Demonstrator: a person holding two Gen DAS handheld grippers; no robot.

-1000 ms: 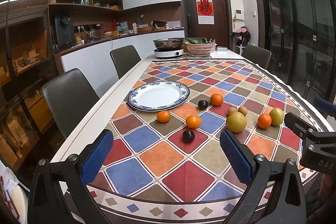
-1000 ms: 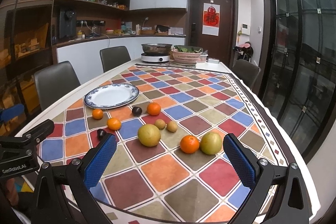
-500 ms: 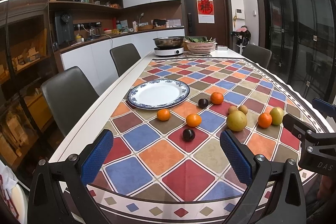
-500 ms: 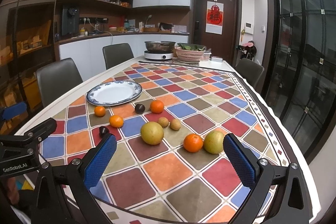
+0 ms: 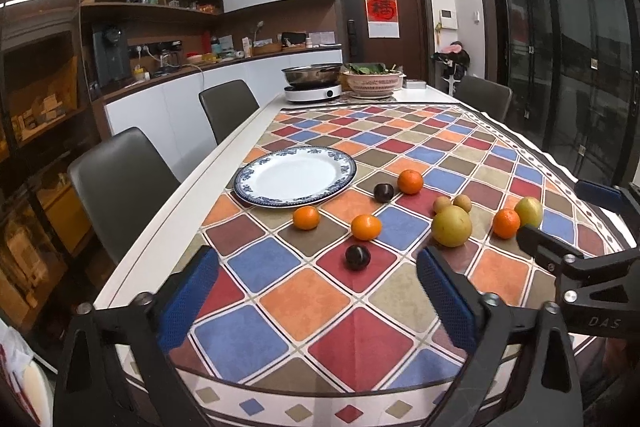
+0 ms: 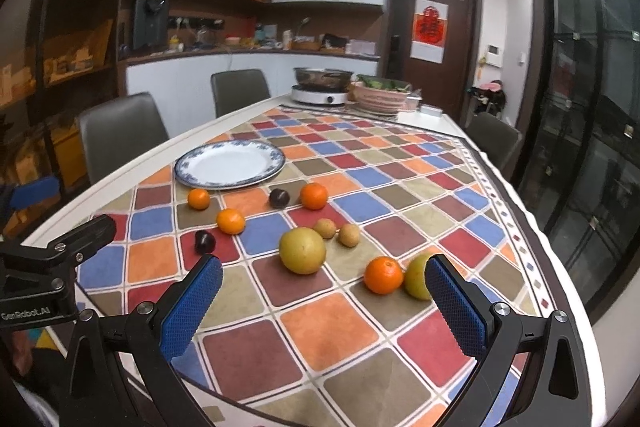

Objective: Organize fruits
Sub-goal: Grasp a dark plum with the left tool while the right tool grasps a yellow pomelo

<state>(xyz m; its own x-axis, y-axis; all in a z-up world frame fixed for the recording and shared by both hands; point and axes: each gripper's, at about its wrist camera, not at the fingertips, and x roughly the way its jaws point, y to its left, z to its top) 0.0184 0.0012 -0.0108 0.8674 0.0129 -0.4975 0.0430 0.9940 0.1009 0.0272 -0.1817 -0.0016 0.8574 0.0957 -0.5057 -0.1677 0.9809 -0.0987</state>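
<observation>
A blue-rimmed white plate lies bare on the chequered cloth. In front of it are scattered several oranges, two dark plums, a large yellow fruit, a yellow-green fruit and two small brown fruits. My left gripper hovers short of the near plum, its jaws closing slightly with nothing between them. My right gripper stands open and empty just before the large yellow fruit and the nearest orange.
At the table's far end stand a pan on a hotplate and a basket of greens. Dark chairs line the left side, another stands at the far right. The table edge runs close under both grippers.
The right wrist view has tilted a little and the fruit sits slightly nearer in it. No fruit has moved, and both grippers stay empty.
</observation>
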